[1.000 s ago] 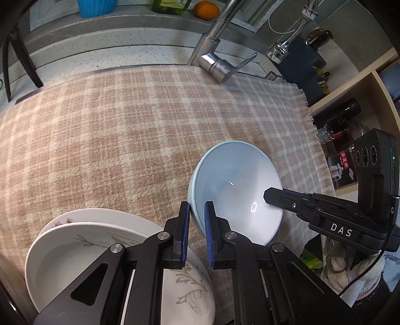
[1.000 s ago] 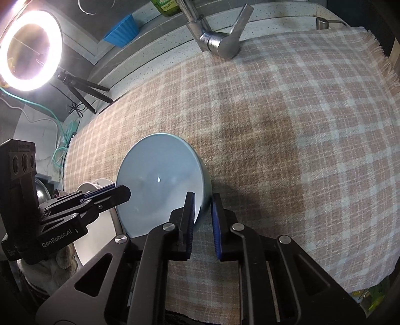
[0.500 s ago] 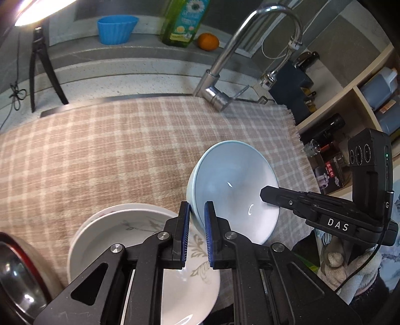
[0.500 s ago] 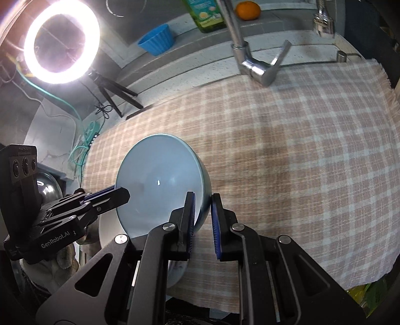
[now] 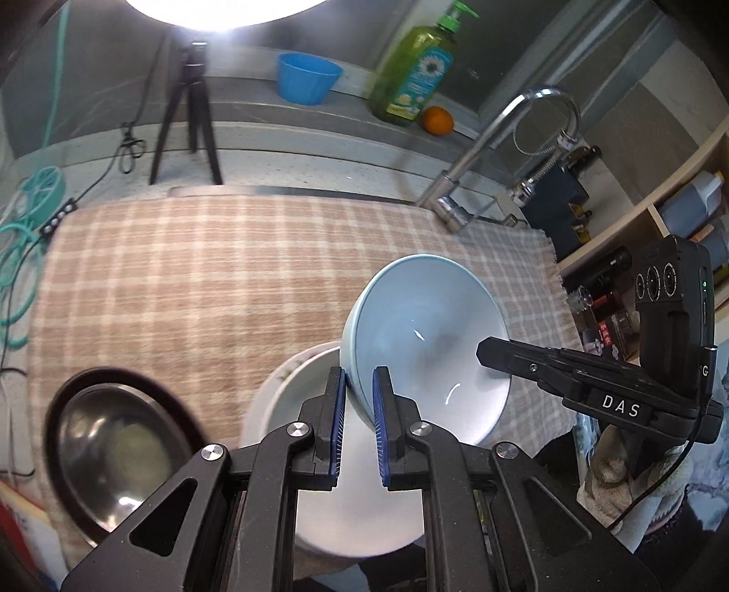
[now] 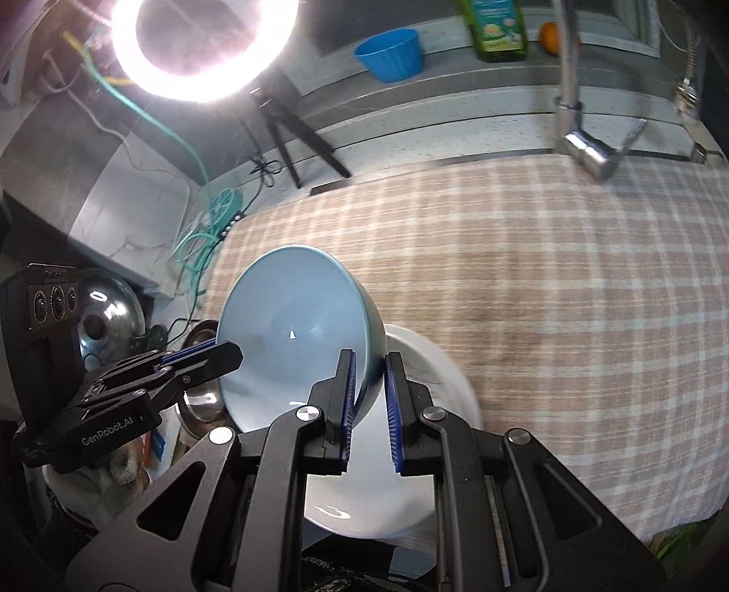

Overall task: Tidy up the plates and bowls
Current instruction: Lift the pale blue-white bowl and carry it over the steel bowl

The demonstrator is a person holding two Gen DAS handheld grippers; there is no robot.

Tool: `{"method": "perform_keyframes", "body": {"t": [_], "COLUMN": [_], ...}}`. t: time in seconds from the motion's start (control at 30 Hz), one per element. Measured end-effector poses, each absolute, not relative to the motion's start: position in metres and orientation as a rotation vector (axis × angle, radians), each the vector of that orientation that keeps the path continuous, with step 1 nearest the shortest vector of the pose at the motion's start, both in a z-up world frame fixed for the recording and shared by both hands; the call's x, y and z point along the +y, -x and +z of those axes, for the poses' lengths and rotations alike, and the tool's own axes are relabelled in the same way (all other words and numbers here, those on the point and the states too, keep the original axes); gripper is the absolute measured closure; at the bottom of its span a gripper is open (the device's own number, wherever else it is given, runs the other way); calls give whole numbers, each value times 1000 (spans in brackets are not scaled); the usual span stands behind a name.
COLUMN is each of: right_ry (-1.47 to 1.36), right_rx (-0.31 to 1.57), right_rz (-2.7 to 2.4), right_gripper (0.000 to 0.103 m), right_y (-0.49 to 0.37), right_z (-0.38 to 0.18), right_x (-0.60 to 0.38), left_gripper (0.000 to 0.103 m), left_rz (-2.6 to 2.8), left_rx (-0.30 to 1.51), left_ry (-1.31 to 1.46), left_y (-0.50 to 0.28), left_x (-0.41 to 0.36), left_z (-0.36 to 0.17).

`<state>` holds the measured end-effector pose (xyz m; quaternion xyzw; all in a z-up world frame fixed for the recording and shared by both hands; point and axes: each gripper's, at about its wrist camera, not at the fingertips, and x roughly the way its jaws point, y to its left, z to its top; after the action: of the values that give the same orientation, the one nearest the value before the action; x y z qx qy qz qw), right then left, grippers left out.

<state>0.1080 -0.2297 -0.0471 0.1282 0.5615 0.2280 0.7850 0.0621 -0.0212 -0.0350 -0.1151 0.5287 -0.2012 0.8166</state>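
A light blue bowl [image 5: 428, 346] is held in the air between both grippers, above a white floral plate [image 5: 319, 464]. My left gripper [image 5: 356, 410] is shut on the bowl's left rim. My right gripper [image 6: 368, 396] is shut on the bowl's right rim [image 6: 291, 328]. The white plate [image 6: 410, 437] lies on the checked cloth [image 6: 546, 282] under the bowl. A steel bowl in a dark dish [image 5: 114, 451] sits to the left of the plate. Each gripper shows in the other's view, the right one [image 5: 592, 382] and the left one [image 6: 136, 387].
A faucet [image 5: 478, 159] stands at the back right of the cloth [image 5: 205, 282]. A blue tub [image 5: 307, 77], a soap bottle [image 5: 417, 68] and an orange [image 5: 437, 120] sit on the back ledge. A ring light [image 6: 200, 41] on a tripod stands at the back left. Shelves [image 5: 674, 205] lie to the right.
Both grippers have lifted the blue bowl up and carried it left, over the white plate. The steel bowl has come into view at the left.
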Motion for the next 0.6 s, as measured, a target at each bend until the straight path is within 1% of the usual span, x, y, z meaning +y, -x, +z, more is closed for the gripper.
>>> {"method": "perform_keyframes", "body": {"t": [0.3, 0.6], "right_ry": [-219, -169], "right_rx": [1221, 1259], "right_rz": [609, 693], "right_gripper": [90, 90], "right_y": [-106, -103], "right_z": [-44, -55], "right_x": [-148, -87], "left_gripper": [93, 93], "left_rz": [-316, -227], "left_rx": [1104, 1113], "left_ry": [292, 341], "left_y": [-45, -29], "left_x": [53, 105], "left_z": [-30, -38]}}
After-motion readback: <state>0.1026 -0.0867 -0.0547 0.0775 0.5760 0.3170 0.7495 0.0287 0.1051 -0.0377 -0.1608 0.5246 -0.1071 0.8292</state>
